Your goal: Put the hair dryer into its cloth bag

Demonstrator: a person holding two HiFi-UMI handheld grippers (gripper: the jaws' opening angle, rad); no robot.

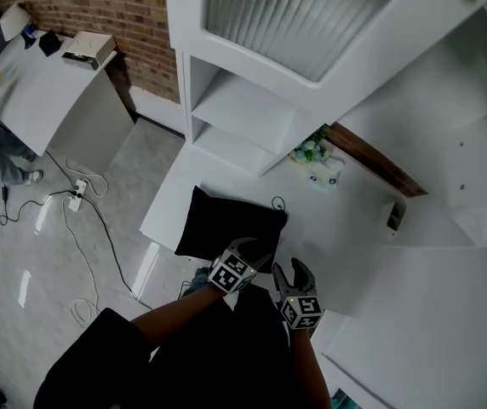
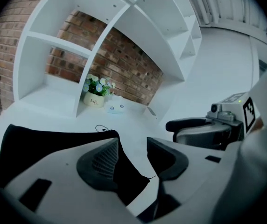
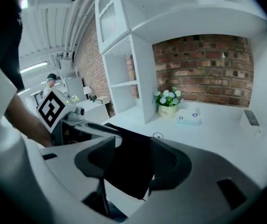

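A flat black cloth bag (image 1: 226, 224) lies on the white desk (image 1: 350, 216), close to its edge. The left tool (image 2: 131, 155) hovers above the bag's near corner, jaws apart and gripping nothing. The right tool (image 3: 129, 160) hangs just beside it, its jaws also apart and empty.
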